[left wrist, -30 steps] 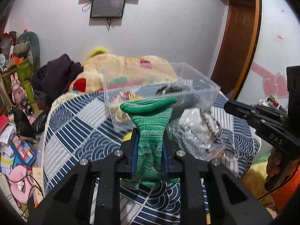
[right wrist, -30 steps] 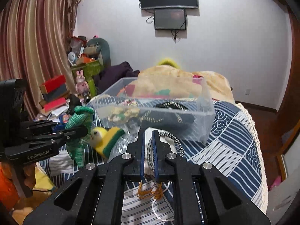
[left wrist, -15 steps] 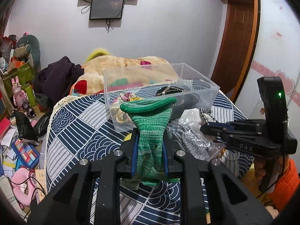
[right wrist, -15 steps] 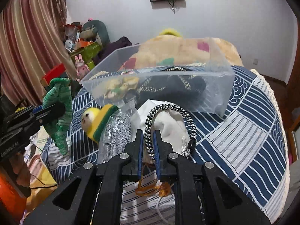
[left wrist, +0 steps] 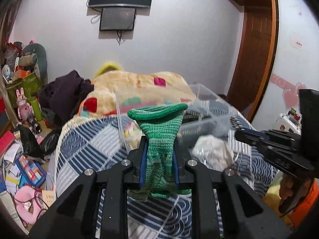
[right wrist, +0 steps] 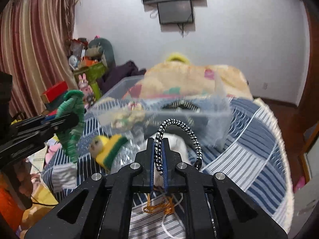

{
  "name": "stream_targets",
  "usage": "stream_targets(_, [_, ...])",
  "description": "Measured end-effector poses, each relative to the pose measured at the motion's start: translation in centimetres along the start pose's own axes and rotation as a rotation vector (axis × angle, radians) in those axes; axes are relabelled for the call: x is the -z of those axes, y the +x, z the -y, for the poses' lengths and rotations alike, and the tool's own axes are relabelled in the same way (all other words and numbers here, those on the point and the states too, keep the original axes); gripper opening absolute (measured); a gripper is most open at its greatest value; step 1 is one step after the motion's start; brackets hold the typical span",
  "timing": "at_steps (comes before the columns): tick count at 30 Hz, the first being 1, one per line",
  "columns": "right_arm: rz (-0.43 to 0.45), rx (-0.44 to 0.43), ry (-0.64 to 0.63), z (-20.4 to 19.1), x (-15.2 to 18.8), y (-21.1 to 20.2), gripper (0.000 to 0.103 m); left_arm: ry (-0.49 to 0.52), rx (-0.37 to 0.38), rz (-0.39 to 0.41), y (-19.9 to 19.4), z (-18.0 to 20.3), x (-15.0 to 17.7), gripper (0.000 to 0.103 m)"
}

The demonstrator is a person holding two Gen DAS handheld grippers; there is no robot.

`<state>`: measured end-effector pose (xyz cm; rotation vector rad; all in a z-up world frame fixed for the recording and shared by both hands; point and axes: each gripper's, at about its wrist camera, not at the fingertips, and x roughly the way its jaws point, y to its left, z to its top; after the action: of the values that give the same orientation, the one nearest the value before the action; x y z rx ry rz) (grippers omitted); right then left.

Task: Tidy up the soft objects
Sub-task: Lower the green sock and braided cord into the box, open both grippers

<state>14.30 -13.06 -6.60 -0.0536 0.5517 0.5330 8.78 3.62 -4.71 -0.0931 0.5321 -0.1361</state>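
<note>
While both grippers carry loads, I take the bin (right wrist: 159,107) as my landmark: it sits on the bed (right wrist: 259,139), ahead of both tools. My left gripper (left wrist: 158,159) has its jaws pinched onto a green knit (left wrist: 161,139), whose cuff stands up above the fingers and whose lower part hangs below them, short of the bin's near wall. My right gripper (right wrist: 159,155) has its jaws nearly together on a braided cord (right wrist: 179,131), which loops up and over to the right, also in front of the bin. Risks, as I judge them: the knit is limp and could catch on the bin's rim, ending half in, half draped outside; the cord is gripped at one point only, so its free end could swing and snag the wrapped items lying before the bin, or slide out of the pads. The bin looks light and might be pushed along the bed if either tool bumps it. The right view alone shows a doll (right wrist: 107,147) in a yellow-green hat just before the bin, and orange thread (right wrist: 159,207) under the jaws; the left view alone shows the knit's open cuff and a white bundle (left wrist: 211,151) by the bin's near right corner. Both frames are motion-blurred, so the bin's contents stay unclear.
</note>
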Motion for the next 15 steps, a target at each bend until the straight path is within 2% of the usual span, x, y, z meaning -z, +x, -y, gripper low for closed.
stream_targets(7, [0.093, 0.038, -0.038, 0.0, -3.3, -1.1, 0.006, 0.020, -0.030, 0.081, 0.6, -0.2, -3.6, 0.021])
stream_targets(13, [0.111, 0.054, -0.080, -0.1, -5.6, 1.1, 0.006, 0.035, -0.056, 0.114, 2.4, -0.6, -5.8, 0.021])
stream_targets(15, [0.099, 0.054, -0.083, -0.2, -6.3, 2.4, 0.006, 0.045, -0.084, 0.101, 3.6, -0.7, -6.2, 0.021])
